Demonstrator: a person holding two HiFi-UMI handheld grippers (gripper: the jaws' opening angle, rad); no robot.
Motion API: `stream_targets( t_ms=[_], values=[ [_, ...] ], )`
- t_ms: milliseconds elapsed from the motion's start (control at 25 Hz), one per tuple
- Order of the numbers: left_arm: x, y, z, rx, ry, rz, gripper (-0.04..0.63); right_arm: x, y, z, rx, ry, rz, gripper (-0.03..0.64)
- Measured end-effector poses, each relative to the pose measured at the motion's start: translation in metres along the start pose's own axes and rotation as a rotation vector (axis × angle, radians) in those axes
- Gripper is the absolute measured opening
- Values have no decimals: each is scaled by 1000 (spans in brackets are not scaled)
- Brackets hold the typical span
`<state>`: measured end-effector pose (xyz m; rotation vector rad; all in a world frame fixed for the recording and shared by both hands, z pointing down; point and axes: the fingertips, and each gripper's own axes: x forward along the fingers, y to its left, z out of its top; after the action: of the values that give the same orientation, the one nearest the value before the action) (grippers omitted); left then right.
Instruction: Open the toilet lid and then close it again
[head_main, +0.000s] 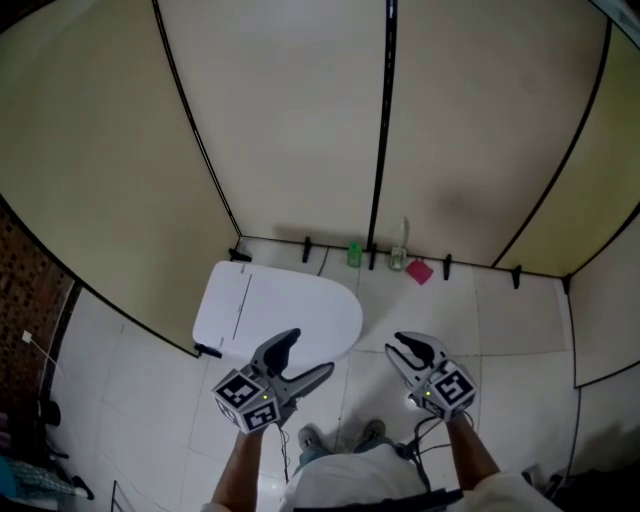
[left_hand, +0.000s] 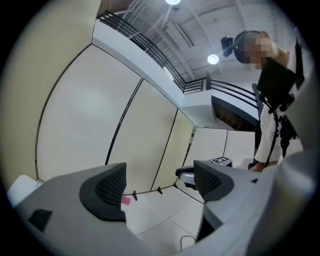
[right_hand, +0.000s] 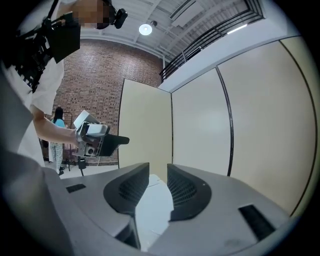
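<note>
**Both tongs empty, toilet lid down**

- Left gripper (head_main: 306, 354): jaws spread wide, nothing between them. Its own view shows only floor and wall panels through the gap
- Right gripper (head_main: 402, 346): jaws nearly together with a slim gap, pads not touching, gripping nothing. A white surface shows through the gap in its own view
- Both are held out level in front of the person, side by side and apart. Each shows up in the other's view
- Toilet (head_main: 285, 305): white, lid flat down. It sits on the tiled floor (head_main: 500, 330) in the stall's left corner, its back towards the left partition panel (head_main: 110, 180)
- In the head view the left gripper overlaps the toilet's front edge and the right one is off to the toilet's right. Neither touches it
- Along the foot of the back wall sit a green bottle (head_main: 353, 254), a pale bottle (head_main: 398, 258) and a pink item (head_main: 419, 271), all well clear of the toilet
- Person's shoes (head_main: 311, 437) are on the floor just in front of the toilet
- A brick wall (right_hand: 100, 70) shows beyond the stall in the right gripper view
</note>
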<state>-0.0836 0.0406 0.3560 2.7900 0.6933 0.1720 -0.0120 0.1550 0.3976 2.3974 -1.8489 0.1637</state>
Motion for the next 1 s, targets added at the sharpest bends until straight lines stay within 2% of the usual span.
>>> stream_targets(
  t_ms=[240,480,760,880,1000],
  values=[
    [-4,2,-3,67,31,27,413,-2,7,3,-22,6,9,106],
    [-4,10,2,26,-17,70,413,4,4,7,-24,2,22,106],
    [-2,10,3,48,1,96,413,4,1,-1,-12,12,38,106],
    [0,15,-5,70,25,125,413,7,-6,-16,41,39,44,106],
    [6,17,-19,80,44,149,413,10,-18,-45,155,101,47,106]
  ],
)
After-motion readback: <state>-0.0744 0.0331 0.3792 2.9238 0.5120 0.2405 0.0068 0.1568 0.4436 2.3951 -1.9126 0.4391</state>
